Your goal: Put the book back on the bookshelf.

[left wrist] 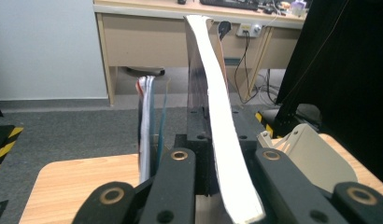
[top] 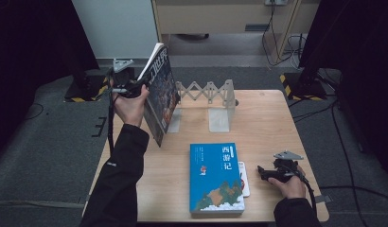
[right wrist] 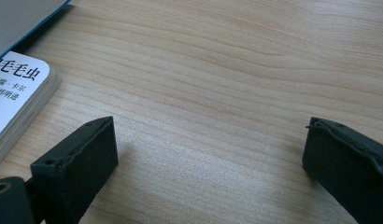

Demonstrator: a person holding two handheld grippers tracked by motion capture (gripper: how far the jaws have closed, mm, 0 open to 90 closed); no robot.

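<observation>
**Dark book held aloft; two books flat on table**

Left gripper (top: 135, 87): raised above table's left rear corner, clamped on dark book (top: 160, 92). Seen from left gripper view, white page edge (left wrist: 222, 140) pinched between the two black jaws, running up and away.

Dark book: lifted off table (top: 272, 123), tilted, cover toward the right, lower corner just beside the rack's left end.

Rack (top: 208, 97): pale, accordion type, standing at table's rear centre, upright plates at each end. Nothing between the plates in high view.

Blue book (top: 216, 177): flat, front centre of table, cover up.

White booklet (top: 244, 178): flat, partly under blue book's right edge; corner with printed characters in right gripper view (right wrist: 17, 93).

Right gripper (top: 264, 172): low at table's front right, just beside white booklet, jaws wide apart, holding nothing, bare wood between them (right wrist: 208, 158).
</observation>
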